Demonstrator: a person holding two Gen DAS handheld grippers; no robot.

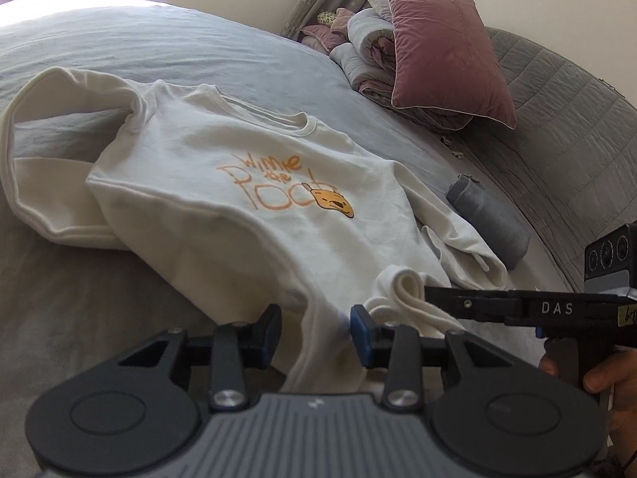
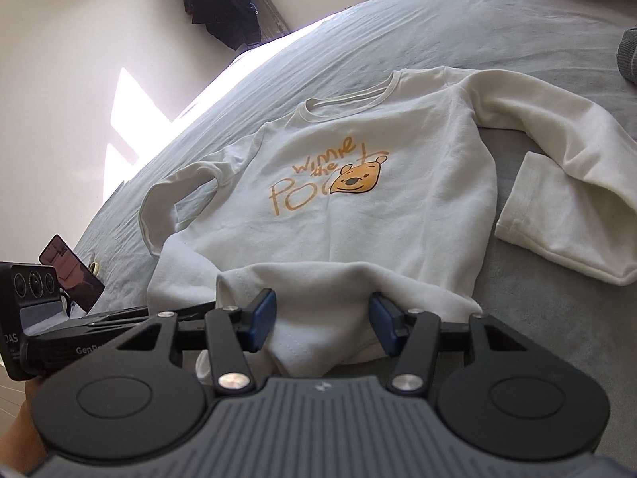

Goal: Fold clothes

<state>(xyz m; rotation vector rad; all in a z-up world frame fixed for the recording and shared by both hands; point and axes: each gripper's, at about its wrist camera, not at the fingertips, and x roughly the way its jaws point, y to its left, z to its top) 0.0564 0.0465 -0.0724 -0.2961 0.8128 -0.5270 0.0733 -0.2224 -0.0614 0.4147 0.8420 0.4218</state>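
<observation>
- Spread face up on the grey bed sheet (image 1: 199, 40): a cream sweatshirt (image 1: 239, 139), with an orange bear print (image 2: 350, 183) on the chest.
- Running straight away from both claws: the long axis of the sweatshirt, with the collar (image 2: 350, 95) on the far side of the print and the hem (image 2: 318, 279) on the near side.
- Laid crosswise below the print, right at the fingertips, and pushed up into a soft ridge rather than flat: the hem.
- Left claw (image 1: 317, 326): released, jaws apart, astride the hem edge below and to the left of the print, with cloth between the jaws but not pinched.
- Right claw (image 2: 324, 322): also released, jaws wide, with a hump of hem sitting between the blue pads (image 2: 262, 316), below and slightly right of the print.
- Equally near, one at each half of the hem; no reaching needed, only closing.
- Left of the print: one sleeve (image 2: 159, 199) bowed outward in a loop.
- Right of the print: the other sleeve (image 2: 557, 151) bent back on itself, with the cuff (image 2: 537, 207) pointing in toward the body.
- Thick, soft, slightly fleecy; likely to sag and drag when lifted by two points.
- Fits either a hem about to be pinched and carried toward the collar, or one just let go after a tug to straighten; impossible to settle from here.
- Judged not folded: body at full length, sleeves out to the sides.
</observation>
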